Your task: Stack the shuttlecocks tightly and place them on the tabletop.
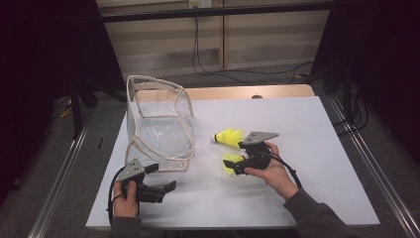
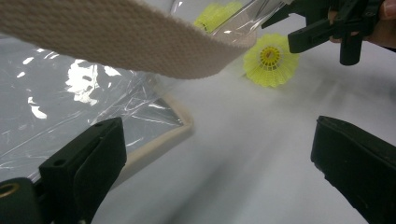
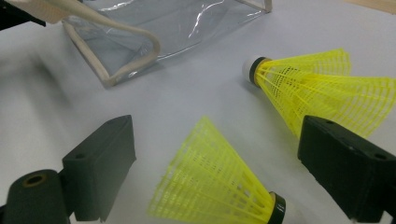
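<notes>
Yellow shuttlecock between wide-open right claw jaws, ungripped, left claw open, empty

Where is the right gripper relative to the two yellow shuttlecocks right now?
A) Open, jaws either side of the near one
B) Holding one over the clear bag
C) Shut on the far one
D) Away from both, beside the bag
A: in the right gripper view the right gripper is open, its black jaws apart, with the near shuttlecock lying between them on the table, not yet clamped.
</notes>
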Tool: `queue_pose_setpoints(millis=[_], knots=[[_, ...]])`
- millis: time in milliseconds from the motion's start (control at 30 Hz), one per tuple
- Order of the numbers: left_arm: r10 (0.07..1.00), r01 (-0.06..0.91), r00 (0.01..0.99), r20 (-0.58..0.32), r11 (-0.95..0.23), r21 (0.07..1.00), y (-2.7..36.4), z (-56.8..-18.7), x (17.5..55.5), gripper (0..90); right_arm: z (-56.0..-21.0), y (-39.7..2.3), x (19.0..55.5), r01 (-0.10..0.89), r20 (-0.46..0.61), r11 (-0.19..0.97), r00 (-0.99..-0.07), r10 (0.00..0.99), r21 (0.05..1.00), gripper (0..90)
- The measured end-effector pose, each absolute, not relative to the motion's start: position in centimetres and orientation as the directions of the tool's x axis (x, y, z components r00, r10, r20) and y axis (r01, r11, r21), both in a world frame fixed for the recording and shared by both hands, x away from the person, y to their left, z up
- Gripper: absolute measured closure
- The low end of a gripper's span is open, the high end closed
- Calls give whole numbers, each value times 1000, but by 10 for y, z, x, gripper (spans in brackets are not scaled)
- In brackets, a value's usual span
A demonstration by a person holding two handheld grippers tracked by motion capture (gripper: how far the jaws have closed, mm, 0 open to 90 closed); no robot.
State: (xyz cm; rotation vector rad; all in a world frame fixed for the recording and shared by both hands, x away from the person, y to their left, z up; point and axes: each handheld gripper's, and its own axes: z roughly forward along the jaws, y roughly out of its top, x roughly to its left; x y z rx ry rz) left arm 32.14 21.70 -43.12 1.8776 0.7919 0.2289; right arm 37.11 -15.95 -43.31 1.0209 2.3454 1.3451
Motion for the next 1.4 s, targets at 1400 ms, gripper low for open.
queue_pose_setpoints(millis=[1400], knots=[[618, 413, 764, -187, -244, 877, 218, -430, 321, 35, -443, -159, 370, 472, 119, 384, -739, 663, 794, 376]])
